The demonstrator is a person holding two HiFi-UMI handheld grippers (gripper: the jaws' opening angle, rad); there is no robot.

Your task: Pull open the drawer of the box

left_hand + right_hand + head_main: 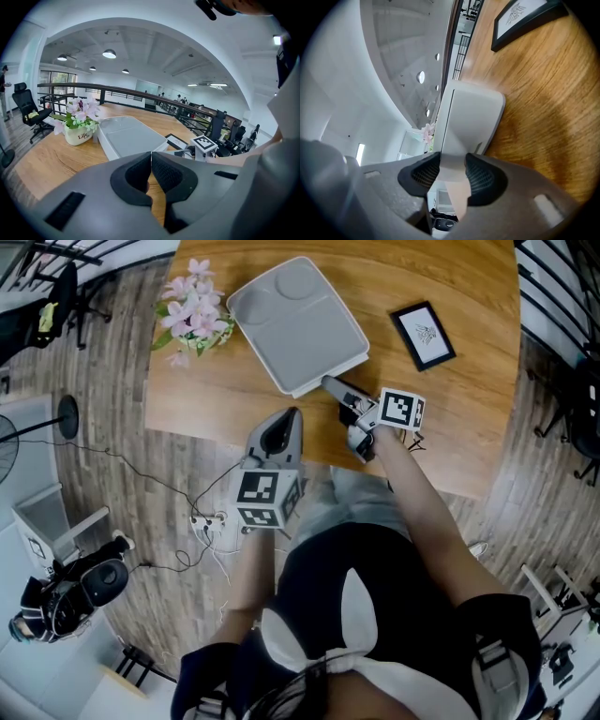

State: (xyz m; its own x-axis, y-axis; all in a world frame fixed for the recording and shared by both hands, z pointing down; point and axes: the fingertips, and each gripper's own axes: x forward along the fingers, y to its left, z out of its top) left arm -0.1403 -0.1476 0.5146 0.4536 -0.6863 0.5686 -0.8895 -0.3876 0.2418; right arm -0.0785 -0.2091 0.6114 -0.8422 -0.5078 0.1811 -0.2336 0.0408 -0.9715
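Currently, locate the box [295, 320] lying flat on the wooden worktop [469, 427], in its far half, between the flowers [192, 310] on the left and the frame [424, 336] on the right, touching neither. Note a pale grey body with rounded corners, set at a slant to the worktop's edge, one short end turned toward the person [375, 615].

Find the right gripper [328, 383] at that near end, reaching in from the right of the head view and pointing close to level. Read its jaws in the right gripper view: partly spread, with a pale part of the box's near end filling the gap between the two pads and touching both. Treat this as a pinch on the box. Cannot tell drawer front from pull in the pinched part. See there a straight seam [449, 117] running along the box, and the frame flat on the worktop beyond, top right.

Find the left gripper [293, 414] nearer the person, across the worktop's near edge, just short of the box and tilted downward. Read its jaws in the left gripper view: pressed together at the tips, nothing between them. See past them the box, the flowers in a white pot [79, 136] to its left, and the right gripper's marker cube [205, 143] to its right.

Below the worktop, note a wood-plank floor [159, 493] with a power strip [206, 521] and cables.
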